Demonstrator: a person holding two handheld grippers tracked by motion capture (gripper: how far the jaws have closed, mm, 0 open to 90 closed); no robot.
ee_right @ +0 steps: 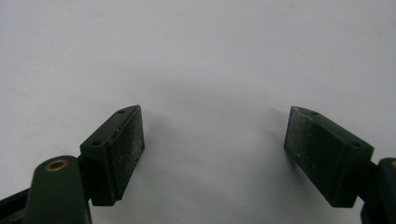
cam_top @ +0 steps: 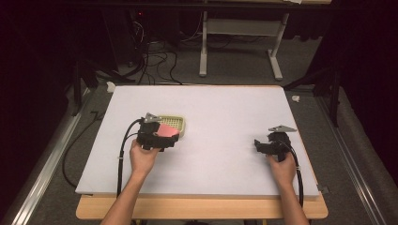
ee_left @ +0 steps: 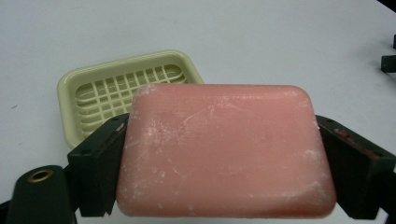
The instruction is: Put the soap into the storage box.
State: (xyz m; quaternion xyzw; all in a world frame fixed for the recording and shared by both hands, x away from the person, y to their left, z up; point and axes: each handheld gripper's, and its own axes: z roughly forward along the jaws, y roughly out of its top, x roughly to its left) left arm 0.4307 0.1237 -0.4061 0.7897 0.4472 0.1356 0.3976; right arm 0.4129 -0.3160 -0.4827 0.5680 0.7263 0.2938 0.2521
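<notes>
A pink bar of soap [ee_left: 224,149] is clamped flat between the two black jaws of my left gripper [ee_left: 219,154], which is shut on it. The bar hangs just in front of a pale yellow-green soap dish [ee_left: 93,93] with a slotted grid floor. In the high view the left gripper [cam_top: 164,133] holds the soap [cam_top: 167,130] at the near left rim of the dish [cam_top: 180,123]. My right gripper [cam_top: 259,145] rests at the right of the table, and its jaws stand wide open over bare white surface [ee_right: 212,126] with nothing between them.
A white sheet [cam_top: 220,112] covers the wooden table [cam_top: 202,208]. Cables and a metal stand [cam_top: 239,47] lie on the floor beyond the far edge. Black cables trail from both grippers toward the near edge.
</notes>
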